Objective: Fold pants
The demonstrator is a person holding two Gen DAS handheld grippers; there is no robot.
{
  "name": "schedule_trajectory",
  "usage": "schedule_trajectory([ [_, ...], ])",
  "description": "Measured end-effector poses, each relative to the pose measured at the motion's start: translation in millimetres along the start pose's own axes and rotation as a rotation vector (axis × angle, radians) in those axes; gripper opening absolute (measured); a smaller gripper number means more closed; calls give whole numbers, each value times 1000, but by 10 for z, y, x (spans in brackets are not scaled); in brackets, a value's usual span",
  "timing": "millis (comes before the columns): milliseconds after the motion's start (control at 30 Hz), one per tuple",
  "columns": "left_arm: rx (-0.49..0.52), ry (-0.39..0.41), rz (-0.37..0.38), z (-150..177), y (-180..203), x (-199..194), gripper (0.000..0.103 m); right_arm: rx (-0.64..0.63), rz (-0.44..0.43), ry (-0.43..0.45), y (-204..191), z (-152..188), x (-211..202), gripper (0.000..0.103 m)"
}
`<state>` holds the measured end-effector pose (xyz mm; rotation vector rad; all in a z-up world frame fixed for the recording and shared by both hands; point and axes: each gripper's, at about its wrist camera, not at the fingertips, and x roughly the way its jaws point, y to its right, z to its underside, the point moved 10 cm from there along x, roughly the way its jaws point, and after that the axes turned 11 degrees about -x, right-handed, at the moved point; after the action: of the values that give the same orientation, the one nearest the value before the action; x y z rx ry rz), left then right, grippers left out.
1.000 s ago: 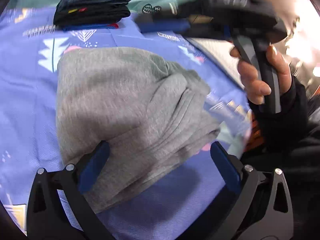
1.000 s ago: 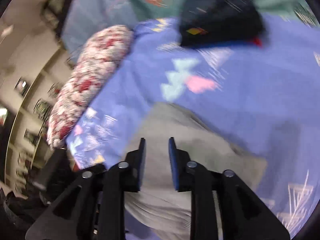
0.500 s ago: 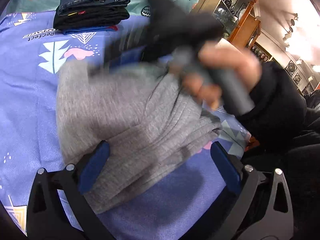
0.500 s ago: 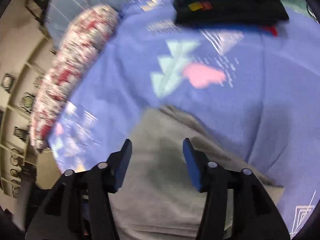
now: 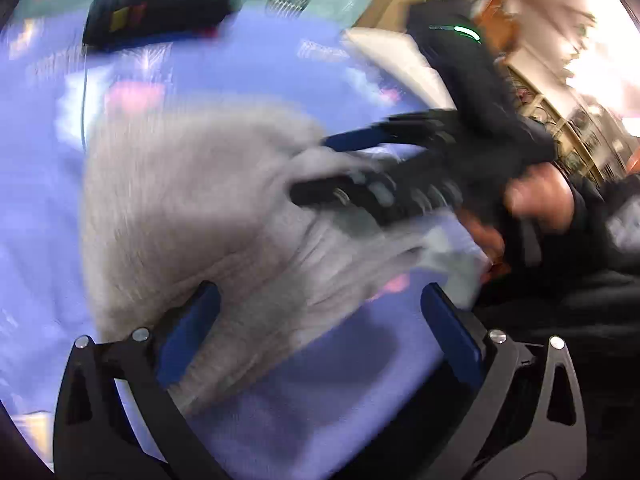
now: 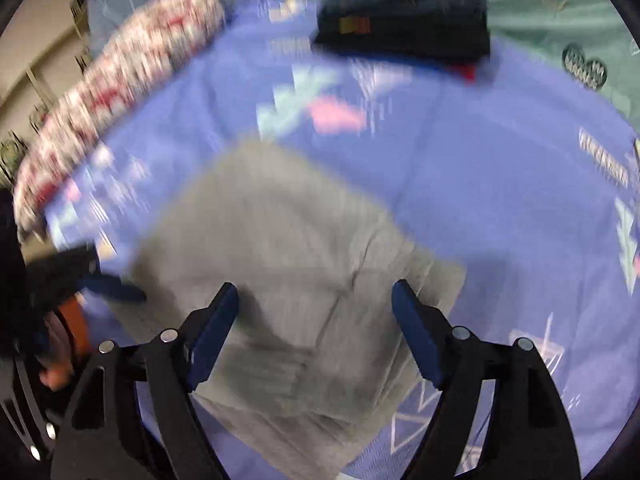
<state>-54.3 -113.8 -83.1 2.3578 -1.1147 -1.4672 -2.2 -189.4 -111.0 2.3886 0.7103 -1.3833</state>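
One grey pants [image 6: 288, 280] on bedsheet [image 6: 480, 184]; two hand-held grippers, left [image 5: 320, 320] spread, right [image 6: 316, 312] just widened, empty

Motion blur smears both my views. The pants [image 5: 192, 208] hide the left claw's [image 5: 320, 320] left fingertip; the right claw [image 5: 316, 168] covers their right edge. Labels on the dark stack [image 6: 404, 20] at the bed's far edge are unreadable.

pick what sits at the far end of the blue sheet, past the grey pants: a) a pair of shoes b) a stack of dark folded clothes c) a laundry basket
b: a stack of dark folded clothes lies beyond the grey pants on the blue sheet.
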Motion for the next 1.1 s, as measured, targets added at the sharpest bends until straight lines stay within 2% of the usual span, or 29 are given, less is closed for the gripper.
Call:
schedule_trajectory([
  [33, 25, 20, -16, 2, 22, -3, 101, -34, 45, 49, -24, -6, -1, 86],
  [100, 65, 21, -56, 12, 80, -19, 101, -42, 76, 69, -81, -43, -58, 88],
  [200, 50, 30, -42, -31, 117, -168, 101, 31, -6, 102, -38, -97, -177, 94],
  [233, 44, 56, -46, -81, 120, -266, 101, 78, -25, 135, 27, -115, -303, 94],
  [267, 44, 122, -72, -191, 109, -451, 101, 108, -21, 164, 105, -102, -414, 94],
  [333, 31, 233, -128, -399, 49, -737, 101, 159, 30, 251, 280, -131, -733, 98],
  [367, 16, 287, -173, -495, -17, -875, 101, 175, 59, 290, 396, -121, -880, 102],
  [400, -9, 351, -254, -610, -139, -1020, 101, 196, 99, 344, 495, -114, -1062, 102],
  [433, -33, 402, -342, -696, -275, -1125, 101, 217, 136, 392, 584, -96, -1208, 102],
  [467, -59, 458, -469, -775, -462, -1223, 101, 233, 165, 426, 623, -68, -1297, 102],
  [500, -72, 482, -554, -826, -590, -1247, 101, 249, 198, 456, 673, -35, -1363, 102],
  [533, -84, 492, -622, -847, -712, -1250, 101, 261, 240, 474, 739, 33, -1391, 102],
  [633, -126, 500, -702, -834, -984, -1179, 101, 269, 340, 455, 896, 227, -1274, 102],
  [800, -227, 487, -742, -733, -1366, -1076, 101, 310, 410, 435, 1158, 434, -1068, 102],
  [900, -227, 510, -836, -696, -1473, -1110, 101, 337, 470, 452, 1336, 466, -1110, 102],
  [967, -231, 519, -884, -700, -1578, -1125, 101, 354, 547, 460, 1448, 519, -1181, 102],
  [1100, -244, 553, -904, -765, -1665, -1199, 101, 362, 638, 493, 1588, 530, -1242, 102],
])
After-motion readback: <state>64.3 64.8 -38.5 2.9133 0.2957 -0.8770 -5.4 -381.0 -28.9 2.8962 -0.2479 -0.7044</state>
